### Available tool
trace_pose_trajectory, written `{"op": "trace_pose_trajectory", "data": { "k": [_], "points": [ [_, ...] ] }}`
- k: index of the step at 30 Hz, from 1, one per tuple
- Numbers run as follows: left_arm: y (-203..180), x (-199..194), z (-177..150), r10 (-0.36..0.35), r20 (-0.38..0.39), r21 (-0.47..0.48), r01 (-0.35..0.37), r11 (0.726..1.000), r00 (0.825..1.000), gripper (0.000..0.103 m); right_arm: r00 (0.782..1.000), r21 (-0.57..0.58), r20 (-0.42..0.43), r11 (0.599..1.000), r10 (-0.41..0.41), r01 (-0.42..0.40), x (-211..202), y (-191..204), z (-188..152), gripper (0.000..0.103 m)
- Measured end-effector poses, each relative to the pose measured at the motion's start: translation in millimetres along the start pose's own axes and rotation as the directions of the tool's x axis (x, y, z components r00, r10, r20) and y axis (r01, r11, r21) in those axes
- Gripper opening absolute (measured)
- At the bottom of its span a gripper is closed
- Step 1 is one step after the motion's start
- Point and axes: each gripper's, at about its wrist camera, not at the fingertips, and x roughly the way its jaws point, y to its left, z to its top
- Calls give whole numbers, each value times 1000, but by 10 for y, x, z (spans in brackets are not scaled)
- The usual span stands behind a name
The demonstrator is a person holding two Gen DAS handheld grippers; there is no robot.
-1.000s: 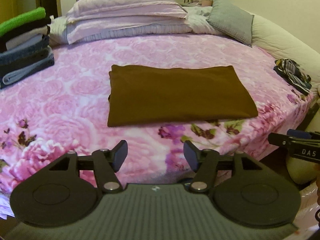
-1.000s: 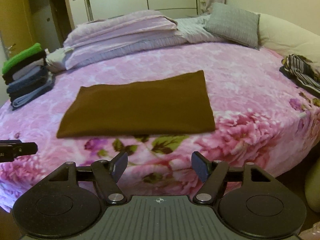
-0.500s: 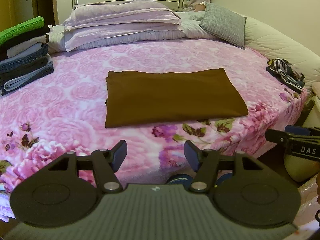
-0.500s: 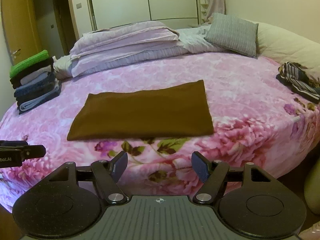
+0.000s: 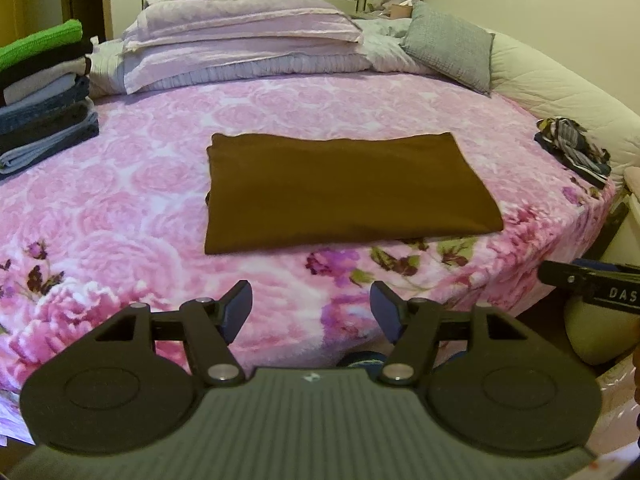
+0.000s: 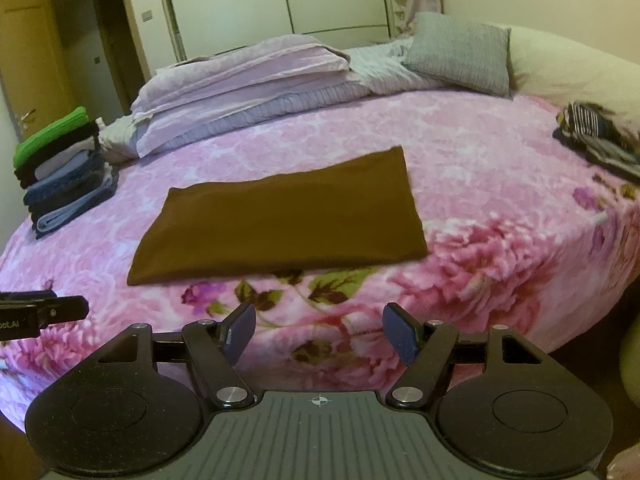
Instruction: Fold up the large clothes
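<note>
A brown garment (image 5: 344,190) (image 6: 280,216), folded into a flat rectangle, lies in the middle of the pink floral bed (image 5: 120,184) (image 6: 500,184). My left gripper (image 5: 311,312) hovers off the bed's near edge, well short of the garment, open with nothing between its fingers. My right gripper (image 6: 319,334) hangs likewise before the near edge, open and empty. The right gripper's finger tip (image 5: 588,286) shows at the right edge of the left wrist view. The left gripper's tip (image 6: 40,312) shows at the left edge of the right wrist view.
A stack of folded clothes (image 5: 44,92) (image 6: 64,168) topped with green sits at the bed's left. Lilac pillows (image 5: 240,52) (image 6: 248,84) and a grey cushion (image 5: 452,48) (image 6: 460,52) line the back. A crumpled striped garment (image 5: 572,148) (image 6: 596,140) lies at the right edge.
Both views have pulled back from the bed, so the brown garment looks smaller and farther. Both grippers stay open and empty.
</note>
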Motion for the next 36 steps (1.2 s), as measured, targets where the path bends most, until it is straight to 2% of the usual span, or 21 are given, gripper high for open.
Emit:
{"op": "trace_pose_trajectory", "data": {
  "k": [8,12,15,19,21,24,25,26,27,29,31,32,33,34,36],
  "points": [
    [333,500,218,1,0,-36,0,999,1000,52,1000,182,-14,983,27,-24,520,-557,115,67],
    [511,898,447,-6,11,-41,6,999,1000,52,1000,263,14,965,9,-12,910,-972,350,67],
    [677,1213,618,6,6,-59,-6,998,1000,52,999,298,28,954,23,-31,1259,-1265,569,67],
    [1034,1567,752,-25,-29,-165,20,986,999,52,997,307,-10,949,83,-75,1774,-1534,800,67],
    [1234,1676,762,-41,-41,-220,31,975,998,52,986,315,-90,943,140,-105,2075,-1654,872,67],
    [1520,1753,718,-63,-51,-279,46,959,997,52,969,317,-107,931,222,-178,2275,-1768,965,67],
    [1627,1767,691,-72,-54,-304,52,951,996,52,961,324,-112,924,252,-205,2311,-1803,999,65],
    [1706,1772,667,-78,-57,-325,55,944,995,52,951,339,-116,911,288,-235,2353,-1841,1031,52],
    [1821,1781,639,-86,-59,-353,59,934,995,52,938,356,-127,897,323,-260,2410,-1858,1048,46],
    [2021,1788,596,-93,-62,-395,61,916,994,52,926,377,-139,883,351,-279,2504,-1881,1070,44],
    [2221,1765,544,-92,-63,-424,57,904,994,52,917,406,-143,867,372,-289,2541,-1908,1096,35],
    [2297,1756,524,-89,-65,-434,52,900,994,51,919,415,-153,868,364,-274,2555,-1920,1118,20],
    [2379,1747,503,-83,-70,-443,44,896,994,51,916,429,-169,864,363,-263,2580,-1920,1127,15],
    [2444,1745,488,-77,-73,-448,37,893,994,51,918,439,-184,865,350,-242,2606,-1884,1153,13],
    [2560,1721,452,-75,-73,-456,33,889,995,51,933,393,-238,905,269,-160,2600,-1713,1268,11]
  ]
}}
